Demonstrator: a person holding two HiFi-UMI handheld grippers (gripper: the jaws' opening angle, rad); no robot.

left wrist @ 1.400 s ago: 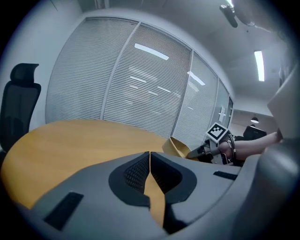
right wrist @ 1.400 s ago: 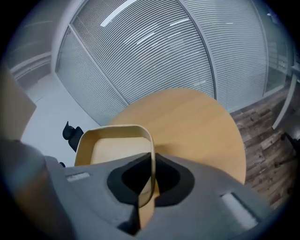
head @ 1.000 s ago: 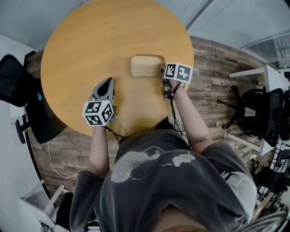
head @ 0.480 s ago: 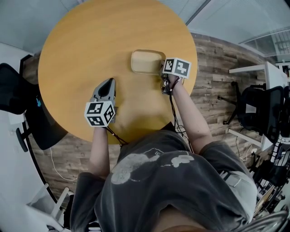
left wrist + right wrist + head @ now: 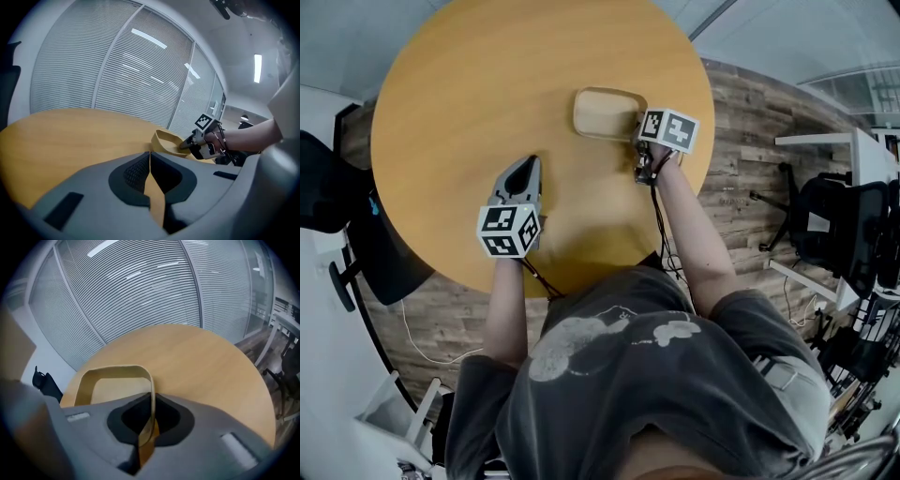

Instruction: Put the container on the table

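Right gripper (image 5: 638,133) (image 5: 149,401): jaws closed on the near right wall of the container (image 5: 605,112) (image 5: 115,372), the thin rim pinched between them. The tan, open-topped container extends forward and left from those jaws. It appears to sit on the table (image 5: 478,84), though contact under its base cannot be confirmed.

Left gripper (image 5: 525,165) (image 5: 150,157): jaws brought together, only a thin slit between them, nothing held. It lies low over the table, left of the right gripper and nearer the person. From it, the container (image 5: 165,139) stands ahead and to the right, well apart, with the right gripper at its far side. Round wooden table extends beyond both grippers.
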